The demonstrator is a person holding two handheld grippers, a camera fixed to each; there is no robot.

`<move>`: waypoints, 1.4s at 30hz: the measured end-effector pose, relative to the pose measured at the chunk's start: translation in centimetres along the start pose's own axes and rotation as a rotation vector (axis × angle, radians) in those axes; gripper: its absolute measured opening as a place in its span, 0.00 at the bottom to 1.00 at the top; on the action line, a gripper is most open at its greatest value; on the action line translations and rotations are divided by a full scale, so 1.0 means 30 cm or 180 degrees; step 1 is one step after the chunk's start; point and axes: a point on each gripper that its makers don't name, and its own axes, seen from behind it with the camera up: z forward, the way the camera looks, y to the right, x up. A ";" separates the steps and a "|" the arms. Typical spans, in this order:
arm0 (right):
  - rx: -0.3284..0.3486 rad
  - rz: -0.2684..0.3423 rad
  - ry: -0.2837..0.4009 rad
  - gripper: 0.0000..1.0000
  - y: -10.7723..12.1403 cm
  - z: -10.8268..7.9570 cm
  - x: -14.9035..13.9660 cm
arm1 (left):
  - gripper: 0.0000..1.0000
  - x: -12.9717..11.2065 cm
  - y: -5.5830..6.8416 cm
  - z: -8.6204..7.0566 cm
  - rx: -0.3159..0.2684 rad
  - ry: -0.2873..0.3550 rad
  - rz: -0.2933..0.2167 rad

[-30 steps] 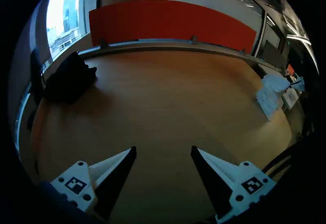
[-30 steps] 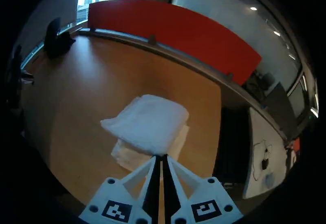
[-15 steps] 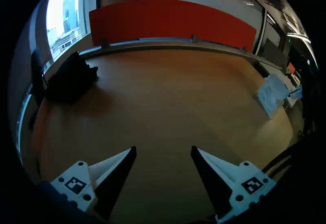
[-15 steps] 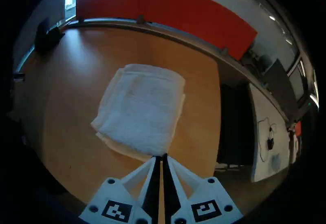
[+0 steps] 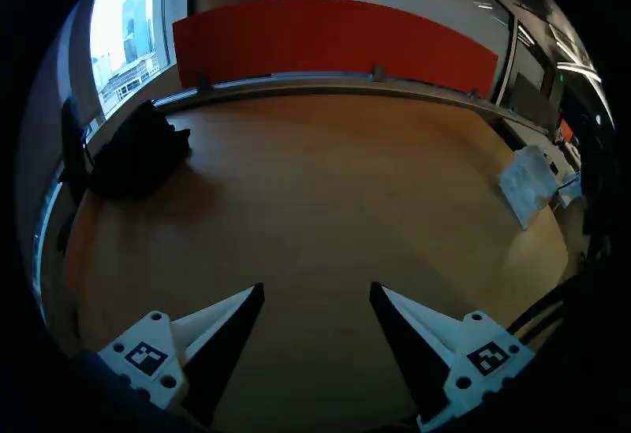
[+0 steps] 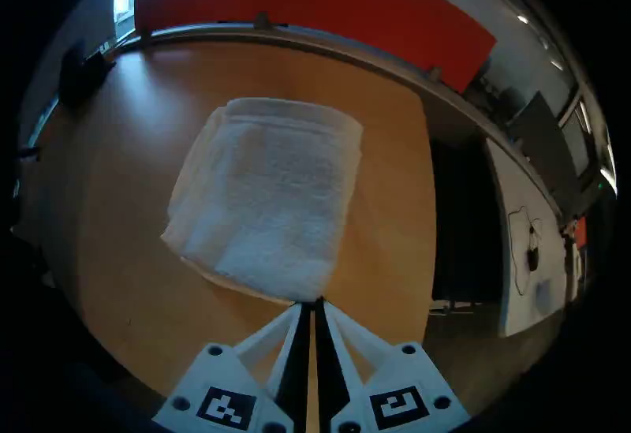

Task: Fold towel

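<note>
The left gripper [image 5: 315, 287] has two white plastic fingers [image 5: 442, 330], wedge-shaped and narrowing to sharp tips, each lined with a black pad [image 5: 225, 338] on its inner face. At the base of each finger sits a square black-and-white marker [image 5: 146, 356], ringed by small round screw holes. A dark cable [image 5: 544, 307] runs past the outer side of one finger. The right gripper [image 6: 312, 304] is built the same: white ribbed fingers [image 6: 355, 346], black inner pads [image 6: 298, 362], and a marker [image 6: 398, 407] with screw holes behind each finger.
</note>
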 end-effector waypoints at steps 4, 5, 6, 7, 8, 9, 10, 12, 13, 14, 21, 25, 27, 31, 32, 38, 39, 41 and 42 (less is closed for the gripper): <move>-0.0006 -0.0002 0.0002 0.04 -0.001 0.006 0.001 | 1.00 0.000 -0.001 -0.001 0.0007 0.0000 0.0000; -0.0009 -0.0001 0.0005 0.04 0.000 0.006 0.002 | 1.00 0.000 -0.001 0.000 0.0008 0.0000 -0.0001; -0.0011 0.0002 0.0009 0.04 0.000 0.007 0.003 | 1.00 0.000 -0.002 0.000 0.0009 -0.0001 -0.0002; -0.0013 0.0007 0.0015 0.04 0.000 0.007 0.004 | 1.00 -0.001 -0.002 0.000 0.0010 -0.0003 -0.0005; -0.0015 0.0012 0.0020 0.04 0.000 0.007 0.005 | 1.00 -0.002 -0.003 0.001 0.0011 -0.0004 -0.0008; -0.0015 0.0017 0.0025 0.05 -0.001 0.007 0.006 | 1.00 -0.002 -0.003 0.001 0.0011 -0.0006 -0.0010; -0.0016 0.0022 0.0031 0.05 -0.001 0.006 0.006 | 0.99 -0.004 -0.003 0.001 0.0012 -0.0007 -0.0011; -0.0016 0.0030 0.0042 0.07 -0.003 0.003 0.007 | 0.99 -0.005 -0.003 0.002 0.0011 -0.0009 -0.0012; -0.0014 0.0032 0.0051 0.10 -0.004 0.001 0.007 | 1.00 -0.005 -0.003 0.002 0.0009 -0.0008 -0.0011; -0.0013 0.0035 0.0058 0.14 -0.006 -0.001 0.007 | 1.00 -0.006 -0.002 0.002 0.0008 -0.0008 -0.0009; -0.0023 0.0052 0.0087 0.68 -0.015 -0.013 -0.002 | 1.00 -0.005 0.002 0.003 -0.0009 -0.0005 -0.0007; -0.0023 0.0049 0.0140 1.00 -0.029 -0.021 0.009 | 1.00 -0.006 0.005 0.004 -0.0021 -0.0004 -0.0006; -0.0011 0.0055 0.0166 1.00 -0.039 -0.024 0.018 | 1.00 -0.006 0.005 0.004 -0.0024 -0.0003 -0.0003; 0.0020 0.0070 0.0220 1.00 -0.055 -0.031 0.042 | 1.00 -0.007 0.003 0.003 -0.0028 0.0001 -0.0002; 0.0025 0.0073 0.0232 1.00 -0.057 -0.032 0.048 | 1.00 -0.007 0.003 0.002 -0.0029 0.0003 -0.0004; 0.0043 0.0075 0.0320 1.00 -0.067 -0.032 0.103 | 1.00 -0.010 -0.004 -0.003 -0.0020 0.0012 -0.0014; 0.0045 0.0073 0.0335 1.00 -0.068 -0.031 0.114 | 1.00 -0.010 -0.006 -0.005 -0.0017 0.0013 -0.0015; 0.0051 0.0067 0.0364 1.00 -0.070 -0.027 0.139 | 1.00 -0.011 -0.009 -0.008 -0.0007 0.0016 -0.0018; 0.0056 0.0063 0.0377 1.00 -0.072 -0.025 0.152 | 1.00 -0.012 -0.011 -0.010 -0.0002 0.0017 -0.0021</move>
